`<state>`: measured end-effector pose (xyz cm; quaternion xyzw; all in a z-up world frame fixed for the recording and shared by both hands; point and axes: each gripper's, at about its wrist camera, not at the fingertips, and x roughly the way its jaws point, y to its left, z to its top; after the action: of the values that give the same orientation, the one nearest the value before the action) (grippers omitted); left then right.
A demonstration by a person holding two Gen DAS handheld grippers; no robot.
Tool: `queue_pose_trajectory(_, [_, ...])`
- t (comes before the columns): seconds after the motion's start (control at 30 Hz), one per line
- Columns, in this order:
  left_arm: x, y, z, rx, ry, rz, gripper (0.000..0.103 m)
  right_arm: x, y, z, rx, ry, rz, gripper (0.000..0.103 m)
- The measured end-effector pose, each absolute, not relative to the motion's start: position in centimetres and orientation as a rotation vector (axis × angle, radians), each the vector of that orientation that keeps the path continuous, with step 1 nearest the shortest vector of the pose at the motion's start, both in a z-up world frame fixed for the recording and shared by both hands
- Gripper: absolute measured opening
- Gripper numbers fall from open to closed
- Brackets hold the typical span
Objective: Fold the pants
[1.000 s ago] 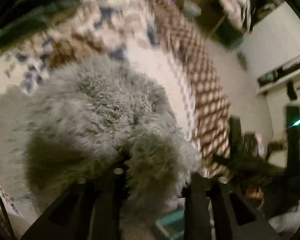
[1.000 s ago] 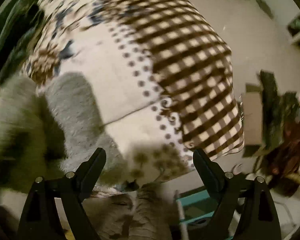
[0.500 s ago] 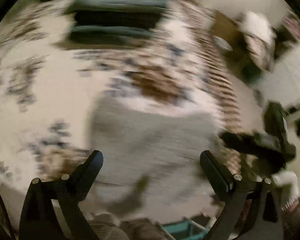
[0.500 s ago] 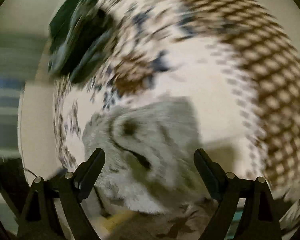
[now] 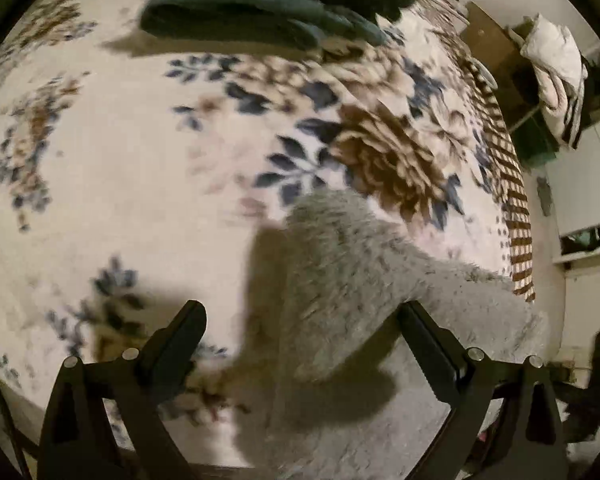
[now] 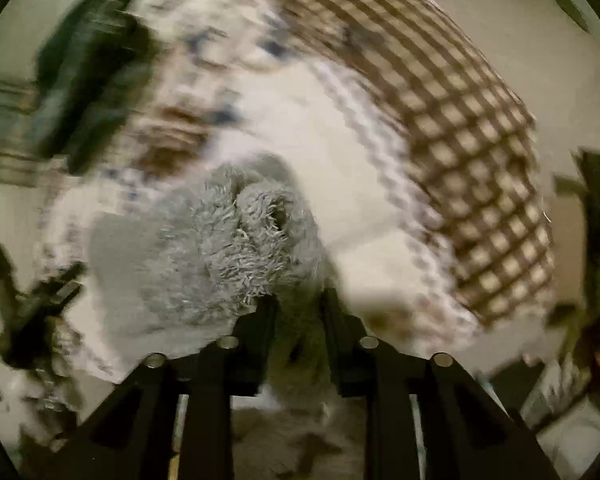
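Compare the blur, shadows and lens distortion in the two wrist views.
Left wrist view: mostly sharp, dim warm light, grey fuzzy pants casting a dark shadow on the floral blanket, edges bowed by fisheye. Right wrist view: heavy motion smear; only the pants by the right hand-held gripper look crisp.

Left tongs [image 5: 300, 322] spread wide, right tongs [image 6: 298, 306] clamped.

1. One pair of fuzzy grey pants [image 5: 340, 280].
2. One floral blanket [image 5: 120, 200].
3. One dark green folded cloth [image 5: 236, 16].
4. Two claws: left claw [image 5: 300, 330], right claw [image 6: 298, 312].
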<state>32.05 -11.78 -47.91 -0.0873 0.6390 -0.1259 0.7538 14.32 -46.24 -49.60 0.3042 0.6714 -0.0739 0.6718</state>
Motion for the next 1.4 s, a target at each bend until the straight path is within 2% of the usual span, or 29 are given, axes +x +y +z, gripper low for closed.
queue_pose_trajectory(0.07, [32.6, -12.3, -48.6, -0.199, 1.413, -0.278, 0.099, 13.8, -47.6, -50.8, 0.835, 1.526, -0.171, 0.034])
queue_pose_trajectory(0.13, [33.1, -12.9, -49.2, -0.201, 1.424, -0.302, 0.099, 14.0, -48.3, -49.5, 0.889, 1.449, -0.158, 0.037])
queue_pose_trajectory(0.17, [33.3, -13.1, -49.3, -0.206, 1.421, -0.316, 0.095, 14.3, -48.4, -48.3, 0.909, 1.387, -0.12, 0.049])
queue_pose_trajectory(0.2, [33.4, -13.2, -49.3, -0.212, 1.417, -0.326, 0.087, 14.9, -48.2, -47.2, 0.918, 1.336, -0.084, 0.067])
queue_pose_trajectory(0.23, [33.5, -13.2, -49.4, -0.217, 1.417, -0.331, 0.082, 15.4, -48.0, -46.6, 0.917, 1.314, -0.061, 0.075])
queue_pose_trajectory(0.27, [33.6, -13.3, -49.5, -0.225, 1.42, -0.342, 0.072, 16.4, -47.6, -46.2, 0.919, 1.286, -0.01, 0.08])
queue_pose_trajectory(0.33, [33.8, -13.3, -49.5, -0.227, 1.413, -0.346, 0.059, 18.8, -46.5, -46.7, 0.89, 1.315, 0.064, 0.08])
queue_pose_trajectory(0.37, [33.8, -13.2, -49.4, -0.222, 1.406, -0.349, 0.046, 19.9, -45.7, -47.5, 0.855, 1.369, 0.088, 0.08])
queue_pose_trajectory(0.4, [33.9, -13.2, -49.4, -0.218, 1.404, -0.343, 0.04, 20.7, -44.9, -48.3, 0.806, 1.421, 0.103, 0.078])
queue_pose_trajectory(0.47, [34.2, -12.6, -49.8, -0.24, 1.416, -0.323, 0.035, 22.1, -42.7, -49.1, 0.619, 1.472, 0.092, 0.018])
queue_pose_trajectory(0.57, [34.9, -11.4, -50.3, -0.302, 1.423, -0.297, 0.034, 22.4, -42.7, -46.7, 0.563, 1.371, 0.051, 0.017])
queue_pose_trajectory(0.63, [35.4, -11.2, -50.9, -0.345, 1.436, -0.289, 0.035, 23.0, -43.3, -46.1, 0.562, 1.316, 0.028, 0.017])
queue_pose_trajectory(0.67, [35.7, -11.0, -51.3, -0.37, 1.449, -0.288, 0.038, 23.4, -43.4, -47.4, 0.571, 1.352, 0.028, 0.019])
queue_pose_trajectory(0.77, [36.0, -9.8, -50.8, -0.474, 1.485, -0.313, 0.048, 24.0, -44.0, -50.7, 0.635, 1.453, 0.04, 0.032])
queue_pose_trajectory(0.8, [35.8, -9.4, -50.1, -0.491, 1.475, -0.329, 0.057, 23.8, -44.7, -50.4, 0.682, 1.441, 0.057, 0.036])
queue_pose_trajectory(0.83, [35.4, -8.6, -48.9, -0.503, 1.436, -0.342, 0.065, 23.4, -45.0, -49.6, 0.699, 1.412, 0.069, 0.057])
queue_pose_trajectory(0.87, [35.1, -8.1, -48.1, -0.509, 1.406, -0.345, 0.088, 22.9, -45.4, -48.7, 0.703, 1.381, 0.084, 0.088])
queue_pose_trajectory(0.9, [34.5, -7.3, -47.0, -0.526, 1.362, -0.344, 0.101, 22.1, -45.7, -47.7, 0.704, 1.347, 0.096, 0.097])
queue_pose_trajectory(0.93, [34.1, -6.7, -46.3, -0.543, 1.33, -0.345, 0.101, 21.6, -46.0, -47.2, 0.711, 1.329, 0.106, 0.099])
queue_pose_trajectory(1.07, [34.5, -6.7, -46.6, -0.54, 1.331, -0.338, 0.101, 20.1, -45.8, -48.3, 0.764, 1.371, 0.15, 0.099])
queue_pose_trajectory(1.2, [36.6, -10.2, -50.5, -0.428, 1.449, -0.378, 0.098, 21.3, -44.2, -50.9, 0.765, 1.437, 0.171, 0.099])
queue_pose_trajectory(1.23, [36.6, -10.7, -51.0, -0.396, 1.45, -0.382, 0.091, 21.8, -43.8, -50.9, 0.723, 1.431, 0.174, 0.093])
queue_pose_trajectory(1.27, [36.9, -11.5, -51.6, -0.327, 1.451, -0.364, 0.057, 22.2, -43.4, -50.8, 0.675, 1.416, 0.16, 0.067])
queue_pose_trajectory(1.3, [37.3, -11.9, -52.6, -0.286, 1.466, -0.35, 0.044, 22.7, -43.2, -51.1, 0.618, 1.427, 0.123, 0.05])
queue_pose_trajectory(1.33, [37.7, -11.7, -53.6, -0.302, 1.482, -0.338, 0.044, 22.8, -43.5, -51.3, 0.609, 1.429, 0.09, 0.043])
queue_pose_trajectory(1.4, [38.7, -10.1, -54.6, -0.377, 1.492, -0.288, 0.045, 22.6, -45.7, -52.3, 0.711, 1.417, 0.026, 0.043])
